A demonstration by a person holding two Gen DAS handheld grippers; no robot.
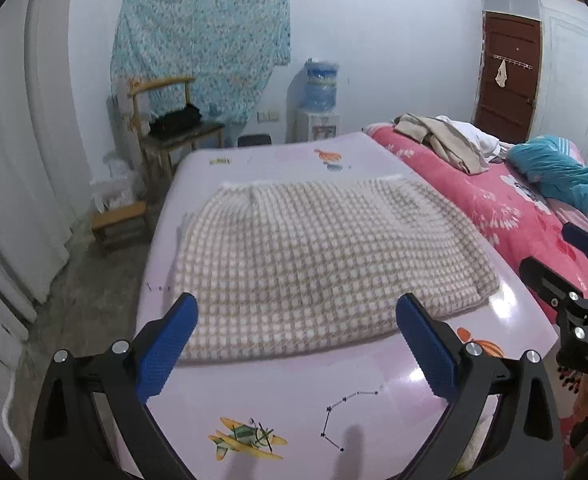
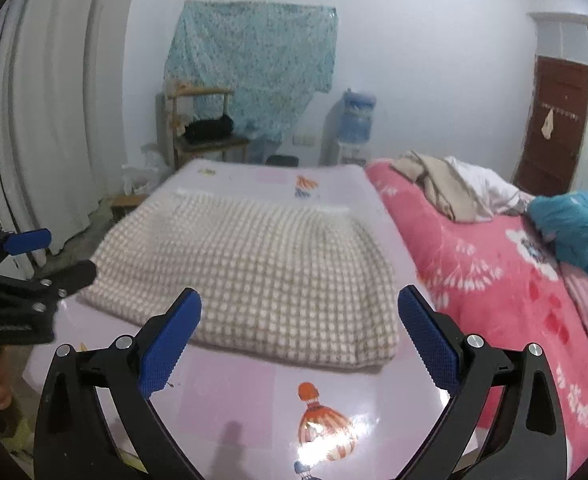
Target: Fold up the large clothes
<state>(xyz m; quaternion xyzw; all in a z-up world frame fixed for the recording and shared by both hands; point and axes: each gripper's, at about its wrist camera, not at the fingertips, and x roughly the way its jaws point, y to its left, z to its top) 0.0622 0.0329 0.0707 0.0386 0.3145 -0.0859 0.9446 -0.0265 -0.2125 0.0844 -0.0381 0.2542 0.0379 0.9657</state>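
A beige and white checked garment (image 1: 314, 256) lies folded flat on the lilac table (image 1: 294, 408); in the right wrist view the same garment (image 2: 253, 272) lies on that table (image 2: 229, 396). My left gripper (image 1: 297, 322) hangs open above the garment's near edge, with nothing between its blue pads. Over the garment's near right corner my right gripper (image 2: 300, 316) stands open and empty too. Each gripper shows at the edge of the other's view: the right gripper (image 1: 582, 280), the left gripper (image 2: 33, 256).
A bed with a pink cover (image 2: 494, 280) adjoins the table's right side, carrying beige clothes (image 2: 442, 184) and a blue quilt (image 2: 574, 232). Beyond the table stand a wooden chair (image 1: 173, 132), a water dispenser (image 1: 318, 100) and a low stool (image 1: 119, 220). White curtains (image 1: 33, 160) hang left.
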